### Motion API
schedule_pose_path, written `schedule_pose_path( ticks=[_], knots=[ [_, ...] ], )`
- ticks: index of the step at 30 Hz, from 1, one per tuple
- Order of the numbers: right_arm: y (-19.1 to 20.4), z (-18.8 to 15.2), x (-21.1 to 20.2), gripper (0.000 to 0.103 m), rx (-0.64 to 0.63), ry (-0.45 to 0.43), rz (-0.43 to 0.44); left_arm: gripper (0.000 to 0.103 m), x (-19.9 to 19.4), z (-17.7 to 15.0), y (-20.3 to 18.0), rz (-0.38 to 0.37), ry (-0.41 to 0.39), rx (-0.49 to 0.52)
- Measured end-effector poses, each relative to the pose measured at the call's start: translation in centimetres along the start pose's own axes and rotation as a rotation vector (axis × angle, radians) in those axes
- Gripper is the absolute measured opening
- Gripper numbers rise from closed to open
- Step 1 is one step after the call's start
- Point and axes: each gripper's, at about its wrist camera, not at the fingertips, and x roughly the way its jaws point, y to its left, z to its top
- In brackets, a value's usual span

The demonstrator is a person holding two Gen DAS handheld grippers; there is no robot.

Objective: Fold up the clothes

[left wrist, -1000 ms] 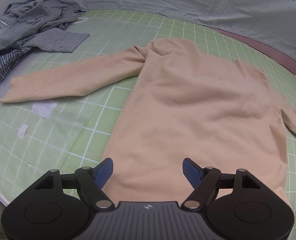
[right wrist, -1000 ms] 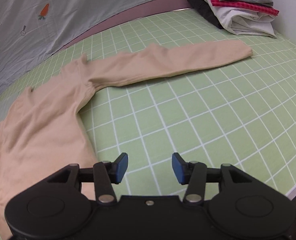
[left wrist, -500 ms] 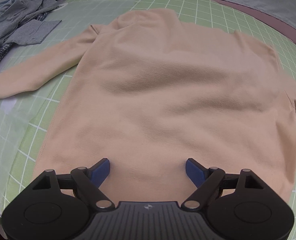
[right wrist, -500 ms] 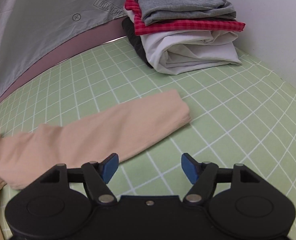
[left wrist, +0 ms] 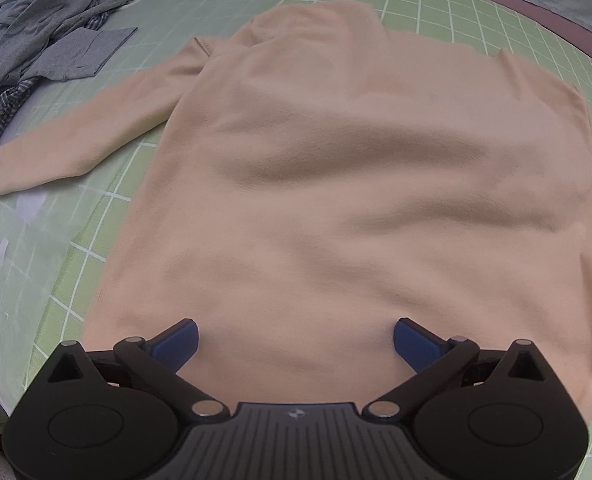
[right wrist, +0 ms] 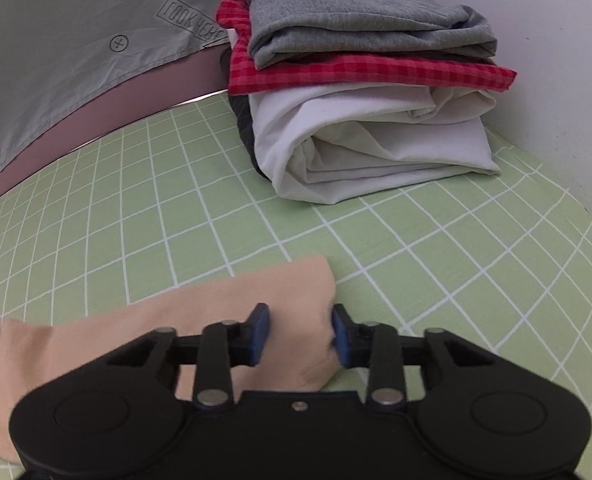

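A beige long-sleeved sweater [left wrist: 356,184] lies flat on the green grid mat [left wrist: 448,12], with one sleeve [left wrist: 84,136] stretched out to the left. My left gripper [left wrist: 295,340] is wide open and empty, low over the sweater's body near the hem. In the right wrist view the end of the other sleeve [right wrist: 256,300] lies on the mat. My right gripper [right wrist: 300,334] is partly closed, its blue pads [right wrist: 259,332] on either side of the cuff, with the cloth between them but not clamped.
A folded stack of grey, red-checked and white clothes [right wrist: 360,92] stands at the back right by the white wall [right wrist: 556,60]. A loose heap of grey and plaid garments [left wrist: 32,44] lies at the far left. A grey printed sheet [right wrist: 76,40] borders the mat's far edge.
My right gripper has come down over the sleeve's cuff and its jaws have narrowed around it. My left gripper has shifted slightly over the sweater's body and stays open.
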Motion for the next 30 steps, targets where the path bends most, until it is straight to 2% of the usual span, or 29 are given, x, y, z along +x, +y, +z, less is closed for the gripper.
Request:
schedule_pose_path(
  ticks=[1, 4, 7, 11, 17, 18, 19, 21, 23, 25, 27, 30],
  knots=[
    [0.2, 0.0, -0.3, 0.010, -0.014, -0.002, -0.003, 0.103, 0.0, -0.1, 0.2, -0.006, 0.001, -0.009],
    [-0.2, -0.4, -1.9, 0.008, -0.022, -0.034, -0.044, 0.103, 0.2, -0.3, 0.5, -0.021, -0.002, -0.036],
    [-2.2, -1.1, -3.8, 0.003, 0.066, -0.055, -0.098, 0.103, 0.4, -0.7, 0.9, -0.040, -0.008, -0.065],
    [-4.4, -3.2, -4.6, 0.003, 0.150, -0.007, -0.138, 0.103, 0.3, -1.1, 0.9, -0.053, -0.030, -0.071],
    [-2.6, -4.8, -6.1, 0.004, 0.068, -0.003, -0.174, 0.103, 0.0, -1.6, 0.7, -0.057, -0.053, -0.069],
    [-2.2, -4.8, -6.5, 0.009, 0.058, -0.006, -0.188, 0.103, 0.1, -1.5, 1.0, -0.061, -0.050, -0.067],
    [-1.7, -4.7, -7.0, 0.025, 0.050, -0.016, -0.200, 0.103, -0.1, -1.5, 1.4, -0.059, -0.052, -0.069],
    [-0.6, -4.7, -8.2, 0.044, 0.035, -0.046, -0.197, 0.103, -0.7, -1.5, 2.7, -0.064, -0.074, -0.086],
    [1.2, -4.6, -9.4, 0.055, 0.012, -0.063, -0.169, 0.103, -1.3, -1.6, 4.8, -0.064, -0.099, -0.116],
    [3.4, -4.9, -10.2, 0.074, -0.020, -0.071, -0.126, 0.103, -1.8, -1.7, 7.2, -0.055, -0.118, -0.147],
    [5.7, -5.4, -11.1, 0.082, -0.056, -0.079, -0.079, 0.103, -2.4, -1.8, 9.6, -0.046, -0.137, -0.179],
    [9.4, -6.4, -12.0, 0.087, -0.105, -0.067, -0.024, 0.103, -2.4, -1.5, 13.7, -0.019, -0.155, -0.227]
  ],
)
